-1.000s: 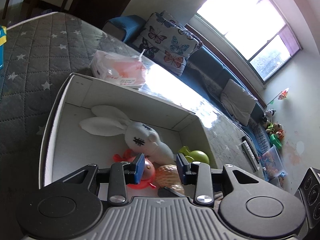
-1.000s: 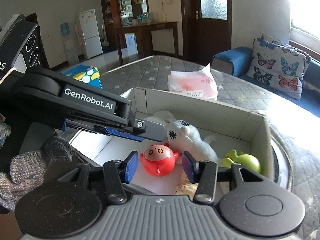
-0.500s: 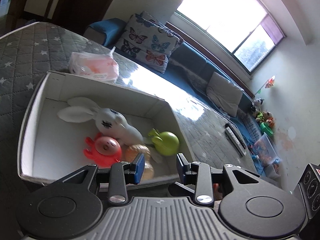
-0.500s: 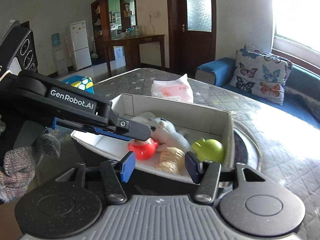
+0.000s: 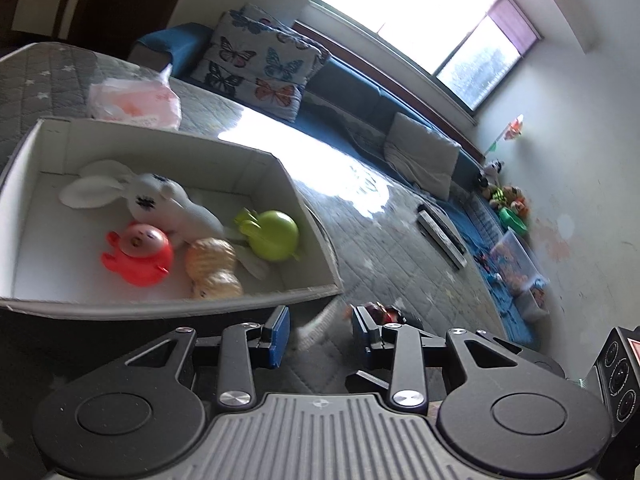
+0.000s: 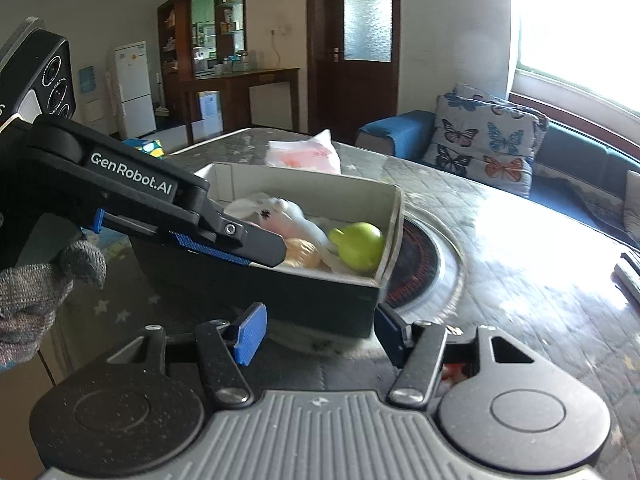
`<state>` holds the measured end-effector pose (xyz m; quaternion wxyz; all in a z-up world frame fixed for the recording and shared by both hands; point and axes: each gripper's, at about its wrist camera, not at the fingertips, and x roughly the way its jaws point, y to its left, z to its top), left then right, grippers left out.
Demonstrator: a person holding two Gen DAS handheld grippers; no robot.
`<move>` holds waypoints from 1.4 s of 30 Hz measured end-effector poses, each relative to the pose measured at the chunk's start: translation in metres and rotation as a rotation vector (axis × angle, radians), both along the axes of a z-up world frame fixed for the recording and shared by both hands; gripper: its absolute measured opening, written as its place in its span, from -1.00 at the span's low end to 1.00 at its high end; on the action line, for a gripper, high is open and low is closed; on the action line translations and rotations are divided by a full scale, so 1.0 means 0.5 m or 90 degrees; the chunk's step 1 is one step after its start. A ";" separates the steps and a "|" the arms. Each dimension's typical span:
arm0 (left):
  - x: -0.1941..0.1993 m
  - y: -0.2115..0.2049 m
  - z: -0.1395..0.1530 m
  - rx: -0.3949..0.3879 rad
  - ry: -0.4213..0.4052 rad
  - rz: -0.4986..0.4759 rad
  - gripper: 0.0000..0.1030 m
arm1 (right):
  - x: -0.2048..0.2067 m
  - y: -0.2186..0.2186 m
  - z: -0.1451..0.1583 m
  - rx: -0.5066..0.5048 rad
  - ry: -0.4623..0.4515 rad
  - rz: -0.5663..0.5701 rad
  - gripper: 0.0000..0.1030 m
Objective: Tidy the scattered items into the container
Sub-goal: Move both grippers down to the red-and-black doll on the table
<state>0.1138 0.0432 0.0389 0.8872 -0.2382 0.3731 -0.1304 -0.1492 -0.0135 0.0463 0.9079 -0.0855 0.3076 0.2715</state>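
Four toys lie together in a white-lined box [image 5: 308, 216] on a grey star-quilted table [image 5: 400, 256]: a white plush rabbit [image 5: 160, 204], a red round figure [image 5: 138, 254], a tan ribbed toy [image 5: 212, 268] and a green apple-shaped toy [image 5: 274, 234]. Seen from the left wrist, the box sits beyond and to the left of the left gripper [image 5: 320, 330], whose blue-padded fingers are spread with nothing pinched; only quilt and a blurred pale object [image 5: 316, 322] show in the gap. Just past its right finger lies a small dark and red object [image 5: 386, 314], too blurred to identify. From the right wrist, the right gripper [image 6: 318, 334] faces the box's dark outer wall, its jaws having just been opening, fingers parted and empty, the box's near corner just beyond them. The left gripper reaches in over the box's near rim, carried by a grey-gloved hand [image 6: 36, 300]. Behind the box rests a pink plastic bag [image 5: 134, 102]; farther off, a butterfly cushion [image 5: 260, 68] on a blue sofa [image 5: 360, 96].
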 end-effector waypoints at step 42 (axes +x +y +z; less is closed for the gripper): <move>0.109 -0.163 -0.063 -0.022 0.032 -0.065 -0.28 | 0.055 -0.191 -0.094 -0.014 0.028 -0.160 0.19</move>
